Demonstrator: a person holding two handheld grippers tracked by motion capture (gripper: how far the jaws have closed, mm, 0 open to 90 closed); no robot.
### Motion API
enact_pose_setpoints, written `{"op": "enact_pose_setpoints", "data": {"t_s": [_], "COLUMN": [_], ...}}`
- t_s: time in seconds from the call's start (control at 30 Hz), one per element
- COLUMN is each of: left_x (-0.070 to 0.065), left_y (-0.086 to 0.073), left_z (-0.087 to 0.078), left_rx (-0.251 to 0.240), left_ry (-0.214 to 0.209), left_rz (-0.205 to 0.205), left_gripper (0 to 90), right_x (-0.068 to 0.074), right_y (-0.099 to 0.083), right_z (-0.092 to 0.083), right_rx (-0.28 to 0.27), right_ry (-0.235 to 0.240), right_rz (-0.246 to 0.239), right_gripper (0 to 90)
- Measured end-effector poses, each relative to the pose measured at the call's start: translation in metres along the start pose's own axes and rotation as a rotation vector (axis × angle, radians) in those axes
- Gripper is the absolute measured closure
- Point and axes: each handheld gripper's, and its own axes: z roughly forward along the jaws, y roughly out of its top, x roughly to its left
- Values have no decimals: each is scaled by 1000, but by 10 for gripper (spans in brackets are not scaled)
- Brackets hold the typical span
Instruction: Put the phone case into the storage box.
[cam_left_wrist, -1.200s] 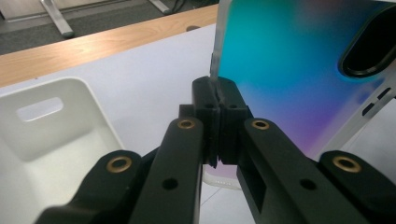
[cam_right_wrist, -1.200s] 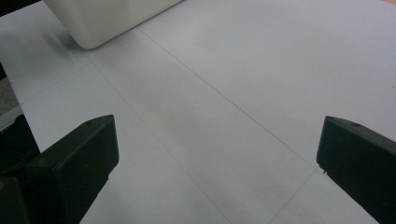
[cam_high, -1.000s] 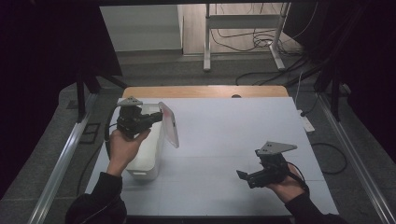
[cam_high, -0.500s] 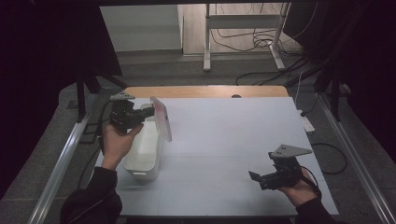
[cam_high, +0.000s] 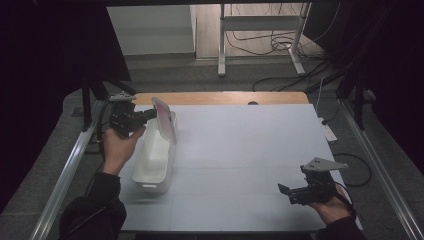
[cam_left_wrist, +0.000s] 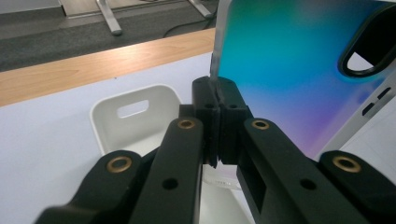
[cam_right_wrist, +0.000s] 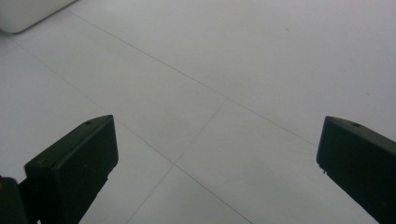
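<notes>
The left gripper (cam_left_wrist: 215, 100) has its two black jaws pressed together on the thin edge of an iridescent board (cam_left_wrist: 289, 70), a flat sheet shimmering teal to violet with an oval handle hole near one corner. In the high view that board (cam_high: 165, 119) stands nearly upright above the far end of the white bin (cam_high: 155, 157), held there by the left gripper (cam_high: 147, 116) at its left edge. The right gripper (cam_right_wrist: 217, 154) has its jaws spread wide with nothing but bare table between them; in the high view the right gripper (cam_high: 286, 192) sits low near the table's front right corner.

Against the picture from a second ago, the left hand (cam_high: 117, 147) has carried the board toward the far end of the bin, so that it now stands closer to the wooden strip. The right hand (cam_high: 330, 207) has drawn back toward the table's near edge and a little to the right, away from the bin. The bin lies where it lay.

The bin is long and white, with a slot handle in its end wall (cam_left_wrist: 133, 108), and rests on the left part of a white table top (cam_high: 250, 150) crossed by faint seams. A wooden strip (cam_high: 220, 98) borders the far side. Beyond it lie a grey floor, a metal stand (cam_high: 260, 30) and loose cables (cam_high: 265, 47). Dark curtains hang on both sides.
</notes>
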Motion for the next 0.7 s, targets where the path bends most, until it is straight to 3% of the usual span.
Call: {"op": "enact_pose_setpoints", "data": {"t_s": [0.7], "left_x": [21], "left_y": [12], "left_z": [3], "left_rx": [8], "left_ry": [79], "left_rz": [-17], "left_gripper": [881], "right_x": [-14], "right_y": [-24], "right_z": [-25], "right_rx": [-5], "right_ry": [-68], "right_rz": [85], "right_gripper": [0]}}
